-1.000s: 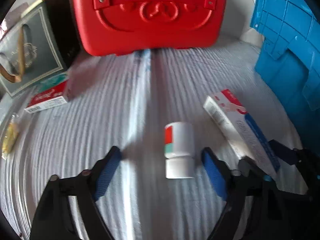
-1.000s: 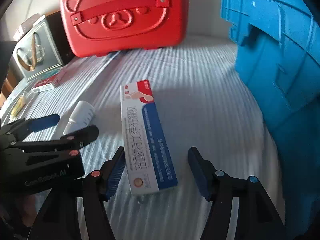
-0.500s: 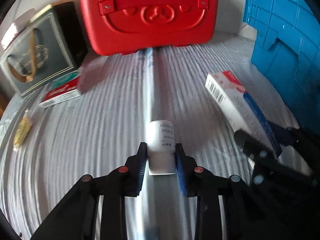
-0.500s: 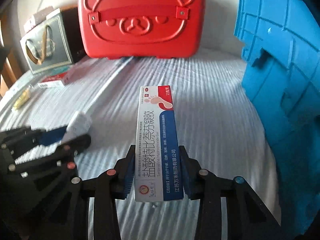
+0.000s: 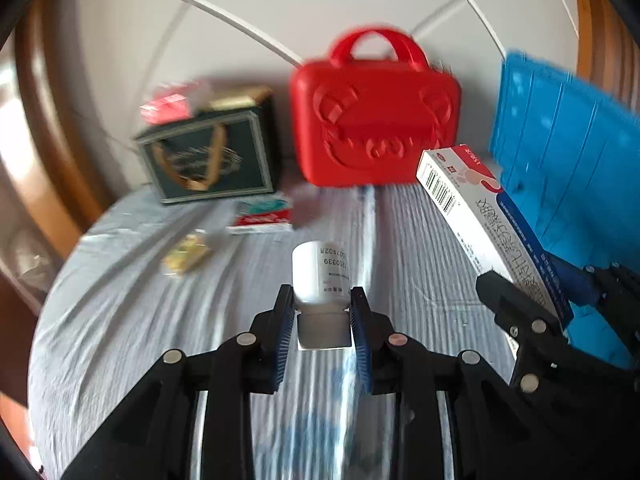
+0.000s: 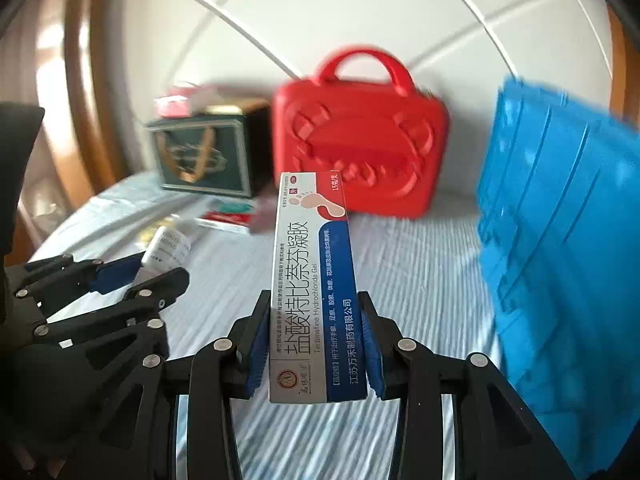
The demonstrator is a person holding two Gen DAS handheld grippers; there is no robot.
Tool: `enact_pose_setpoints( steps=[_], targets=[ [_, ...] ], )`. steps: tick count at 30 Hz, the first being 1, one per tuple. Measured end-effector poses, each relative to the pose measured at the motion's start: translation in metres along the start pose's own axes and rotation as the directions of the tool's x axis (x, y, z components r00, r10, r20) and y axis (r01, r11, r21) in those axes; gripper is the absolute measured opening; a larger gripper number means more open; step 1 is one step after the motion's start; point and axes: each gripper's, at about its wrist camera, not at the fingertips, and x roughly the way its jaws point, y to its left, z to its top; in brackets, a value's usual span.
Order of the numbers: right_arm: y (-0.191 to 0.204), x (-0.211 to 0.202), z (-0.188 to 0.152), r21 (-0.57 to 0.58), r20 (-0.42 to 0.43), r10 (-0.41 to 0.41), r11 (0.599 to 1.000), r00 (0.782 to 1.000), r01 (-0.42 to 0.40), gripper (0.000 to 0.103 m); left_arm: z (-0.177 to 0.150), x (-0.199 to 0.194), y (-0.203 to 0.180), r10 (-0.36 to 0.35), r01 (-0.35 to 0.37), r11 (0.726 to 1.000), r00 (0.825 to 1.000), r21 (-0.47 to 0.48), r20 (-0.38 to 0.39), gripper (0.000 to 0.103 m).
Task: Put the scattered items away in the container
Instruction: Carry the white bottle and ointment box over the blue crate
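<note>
Bedsheet (image 5: 120,320), striped and pale, lay under everything. At far left a yellow packet (image 5: 186,254) rested on it, with a dark gift bag (image 5: 208,160) standing behind and a red-and-green carton (image 5: 262,216) lying flat just in front of that bag. Nearer the middle, the left gripper (image 5: 322,312) was raised off the sheet with its jaws pinching a white bottle (image 5: 320,272) by the cap end, the printed body sticking out forward. Behind it a red case (image 5: 376,120) stood upright against the wall. Further right, the right gripper (image 6: 316,344) had its jaws pinching a long ointment box (image 6: 312,280) near its lower end, the box pointing up and away, clear of the sheet. At far right stood the blue container (image 6: 560,240), just beside the box but apart from it.
</note>
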Motion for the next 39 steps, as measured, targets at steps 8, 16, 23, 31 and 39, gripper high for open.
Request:
enact_pose_setpoints(
  steps=[8, 16, 23, 31, 39],
  targets=[
    [0.015, -0.109, 0.028, -0.089, 0.114, 0.022, 0.996, 0.993, -0.012, 0.039, 0.001, -0.115, 0.014, 0.052, -0.040, 0.991, 0.994, -0.126, 0.100, 0.027],
    [0.000, -0.187, 0.020, -0.034, 0.189, -0.062, 0.997, 0.980, 0.069, 0.039, -0.008, -0.189, -0.007, 0.006, 0.009, 0.997, 0.983, -0.081, 0.185, 0.027],
    [-0.057, -0.253, 0.004, 0.052, 0.231, -0.165, 0.986, 0.959, 0.157, 0.039, -0.010, -0.243, -0.072, -0.101, 0.101, 0.995, 0.963, 0.013, 0.251, 0.027],
    [-0.201, -0.301, -0.024, 0.159, 0.214, -0.303, 0.949, 0.929, 0.273, 0.039, 0.001, -0.269, -0.224, -0.243, 0.214, 0.967, 0.937, 0.136, 0.252, 0.027],
    [-0.353, -0.304, -0.062, 0.156, 0.103, -0.333, 0.936, 0.937, 0.316, 0.039, 0.004, -0.241, -0.395, -0.291, 0.277, 0.949, 0.953, 0.148, 0.084, 0.027]
  ],
)
